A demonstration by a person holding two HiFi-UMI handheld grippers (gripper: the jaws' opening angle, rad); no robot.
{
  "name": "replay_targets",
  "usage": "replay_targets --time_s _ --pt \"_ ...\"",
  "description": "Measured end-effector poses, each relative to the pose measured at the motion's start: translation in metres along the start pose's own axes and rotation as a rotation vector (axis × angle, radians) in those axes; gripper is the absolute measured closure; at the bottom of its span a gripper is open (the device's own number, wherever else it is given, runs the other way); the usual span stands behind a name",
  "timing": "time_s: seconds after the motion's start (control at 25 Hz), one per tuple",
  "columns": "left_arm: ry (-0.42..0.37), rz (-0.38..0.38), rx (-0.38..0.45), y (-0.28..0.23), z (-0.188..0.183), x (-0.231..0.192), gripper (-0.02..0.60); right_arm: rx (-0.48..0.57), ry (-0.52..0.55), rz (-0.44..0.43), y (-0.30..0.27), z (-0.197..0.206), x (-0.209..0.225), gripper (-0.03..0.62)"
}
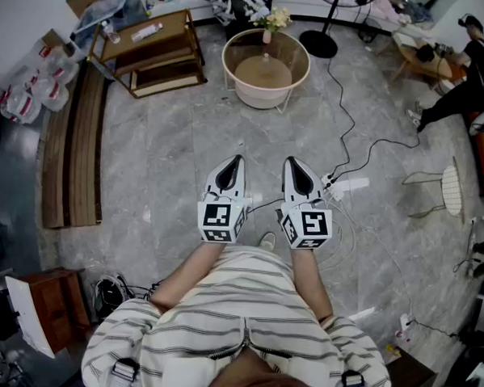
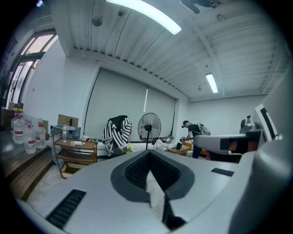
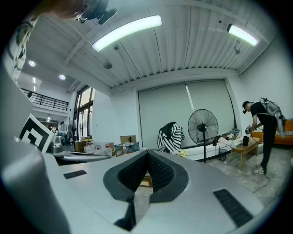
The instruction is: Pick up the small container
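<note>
Both grippers are held side by side in front of the person's striped shirt, above the grey marble floor, pointing forward. In the head view my left gripper (image 1: 237, 158) and my right gripper (image 1: 291, 160) each have their jaws closed to a point with nothing between them. The left gripper view shows the left gripper (image 2: 149, 153) shut and empty, and the right gripper view shows the same for the right gripper (image 3: 147, 153). I cannot pick out a small container for certain. A small clear bottle (image 1: 110, 32) and a white item (image 1: 147, 31) lie on a wooden shelf unit (image 1: 180, 20) far ahead to the left.
A round glass-topped table (image 1: 227, 62) with a flower vase (image 1: 268, 28) stands straight ahead. A fan base (image 1: 319, 44) and cables lie beyond it, and a power strip (image 1: 349, 184) is right of the grippers. A long wooden bench (image 1: 70, 147) and water bottles (image 1: 37, 81) are at left. A person (image 1: 466, 79) bends at the far right.
</note>
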State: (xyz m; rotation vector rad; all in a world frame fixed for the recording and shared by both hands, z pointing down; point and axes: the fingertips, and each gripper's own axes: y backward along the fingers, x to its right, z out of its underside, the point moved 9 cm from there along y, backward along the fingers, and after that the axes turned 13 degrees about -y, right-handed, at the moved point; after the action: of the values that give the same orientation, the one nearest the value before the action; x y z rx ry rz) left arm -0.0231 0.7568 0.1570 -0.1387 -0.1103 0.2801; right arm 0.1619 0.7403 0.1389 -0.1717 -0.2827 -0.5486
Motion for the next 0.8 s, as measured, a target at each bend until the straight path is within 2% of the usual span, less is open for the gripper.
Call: replay_targets --time_s 0.48,0.8 --pt "-0.02 0.051 0.03 0.001 0.01 -0.066 0.583 0.037 -0.032 0.031 -0.044 0.017 -0.045 0.592" --pt "-0.01 0.067 0.025 -0.039 0.019 -0.101 0.583 0.052 -0.023 0.041 -0.091 0.014 -0.039 0.592"
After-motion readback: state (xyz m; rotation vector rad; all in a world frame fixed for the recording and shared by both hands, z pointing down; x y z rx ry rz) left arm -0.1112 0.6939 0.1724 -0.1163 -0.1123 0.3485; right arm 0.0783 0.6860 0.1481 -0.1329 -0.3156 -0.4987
